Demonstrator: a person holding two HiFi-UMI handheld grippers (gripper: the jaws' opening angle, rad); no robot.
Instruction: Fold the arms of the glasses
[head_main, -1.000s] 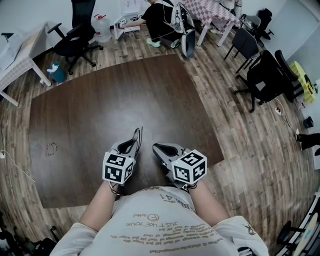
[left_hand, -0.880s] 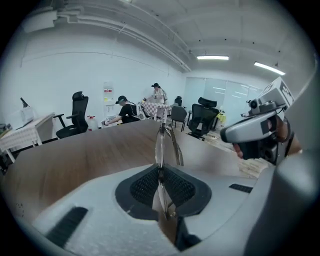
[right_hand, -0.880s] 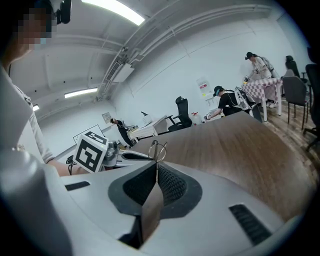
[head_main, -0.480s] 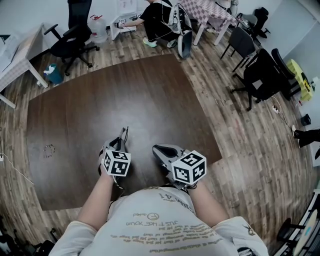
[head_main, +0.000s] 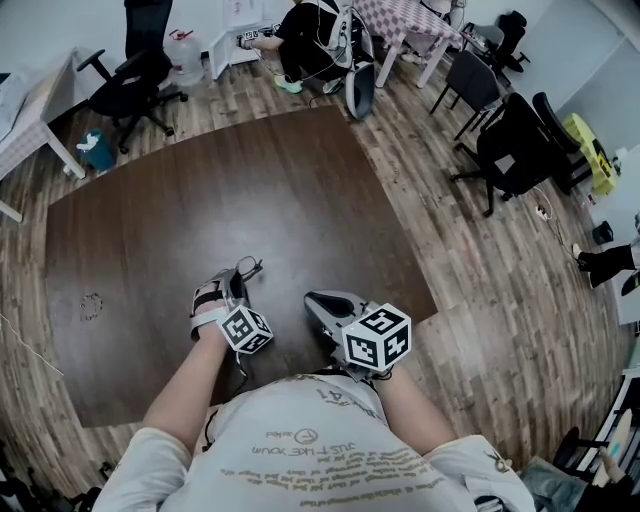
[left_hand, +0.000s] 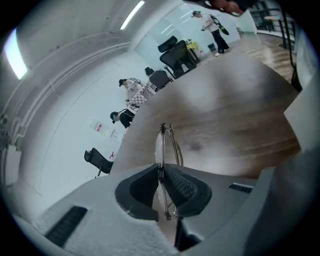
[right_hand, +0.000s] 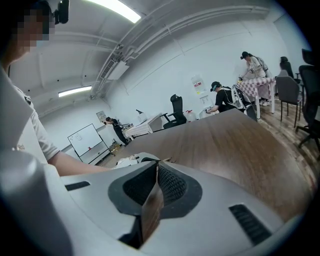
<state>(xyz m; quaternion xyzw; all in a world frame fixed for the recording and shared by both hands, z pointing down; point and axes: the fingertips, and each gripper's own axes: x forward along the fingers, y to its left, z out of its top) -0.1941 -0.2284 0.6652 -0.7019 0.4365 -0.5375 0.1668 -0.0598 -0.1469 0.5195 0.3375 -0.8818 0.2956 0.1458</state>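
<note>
A: Where are the glasses (left_hand: 164, 145)?
B: Pinched in the left claw (left_hand: 161, 172) by a lens rim, edge-on, just above the worktop (left_hand: 240, 125). Right claw (right_hand: 156, 172) is closed and empty.
A: Handling?
B: Thin wire frame, so light and easily bent, and the lens is probably slick. Grip gently near the bridge or hinge.
A: Change from a second back?
B: Left claw rolled and sank toward the worktop. Right hasn't moved.
</note>
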